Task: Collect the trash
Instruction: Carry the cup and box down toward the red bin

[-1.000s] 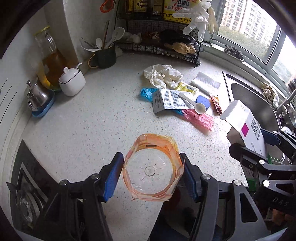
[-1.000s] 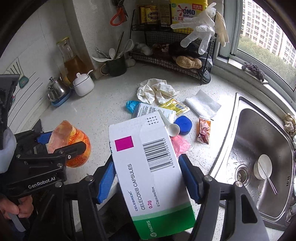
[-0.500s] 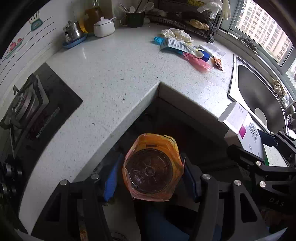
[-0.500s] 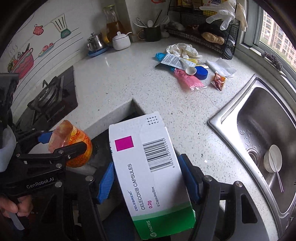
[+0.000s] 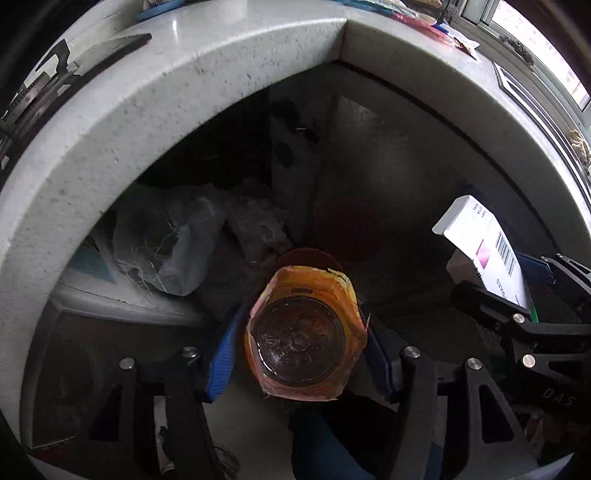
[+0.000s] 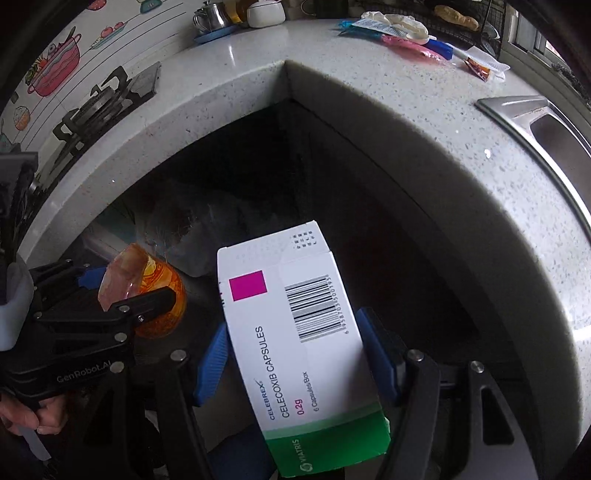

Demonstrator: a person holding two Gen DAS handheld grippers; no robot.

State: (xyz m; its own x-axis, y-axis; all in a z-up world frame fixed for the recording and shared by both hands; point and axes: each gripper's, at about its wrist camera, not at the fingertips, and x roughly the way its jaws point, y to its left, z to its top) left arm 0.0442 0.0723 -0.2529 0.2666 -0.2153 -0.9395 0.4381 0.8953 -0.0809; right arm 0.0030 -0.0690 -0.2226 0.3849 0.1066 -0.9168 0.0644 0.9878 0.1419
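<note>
Both grippers have dropped from above the tabletop (image 6: 424,122) to below its edge, w/ the leftover trash pile (image 6: 391,31) now far up on top. The left gripper (image 5: 301,343) points steeply down into the dark corner under the counter, fingers clamped on an orange-wrapped plastic cup (image 5: 304,334). The right gripper (image 6: 295,354), beside it & likewise tilted down, has its fingers clamped on a white capsule box (image 6: 291,332).
</note>
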